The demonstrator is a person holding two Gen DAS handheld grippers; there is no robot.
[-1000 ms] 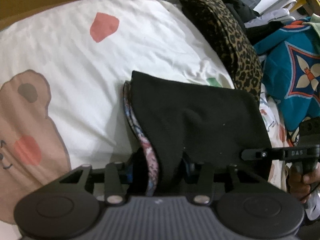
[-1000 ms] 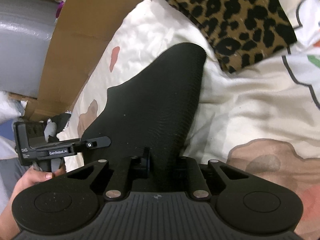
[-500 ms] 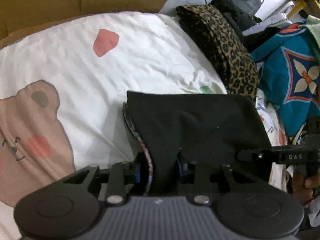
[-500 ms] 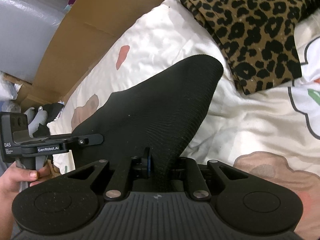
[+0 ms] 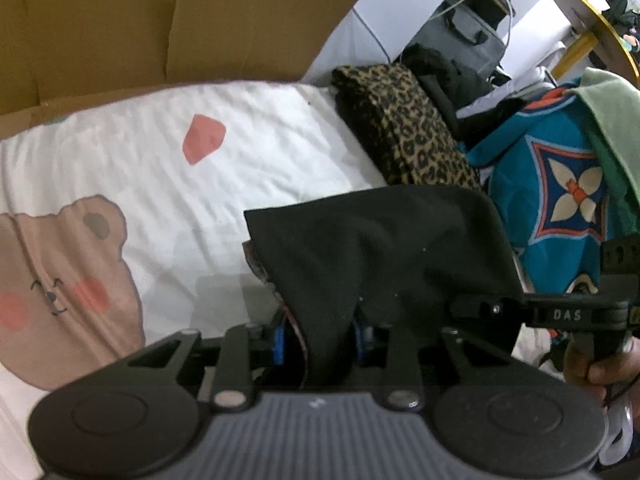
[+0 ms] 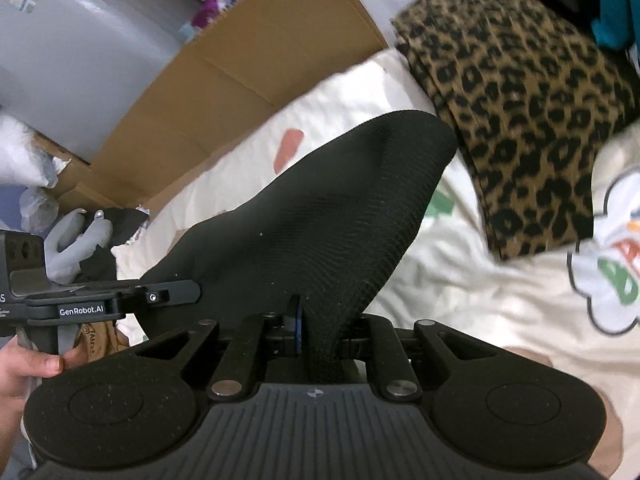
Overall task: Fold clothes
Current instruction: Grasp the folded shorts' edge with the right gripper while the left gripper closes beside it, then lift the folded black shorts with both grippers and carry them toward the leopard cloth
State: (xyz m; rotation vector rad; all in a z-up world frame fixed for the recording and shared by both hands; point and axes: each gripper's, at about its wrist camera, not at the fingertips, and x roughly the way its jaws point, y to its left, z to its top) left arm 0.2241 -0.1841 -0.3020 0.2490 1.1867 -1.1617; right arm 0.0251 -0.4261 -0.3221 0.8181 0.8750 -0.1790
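Two claws pinch one black garment above the bed middle: left claw and right claw. Mid-fold; next, lay it flat, edges matched.

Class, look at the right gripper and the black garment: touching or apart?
Touching. The right wrist view shows the black garment pinched between the right gripper's shut jaws.

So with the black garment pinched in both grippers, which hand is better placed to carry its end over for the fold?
Probably the right. The right gripper pinches a single thin edge of the black garment; the left gripper holds a thicker bunch including patterned lining, better as anchor.
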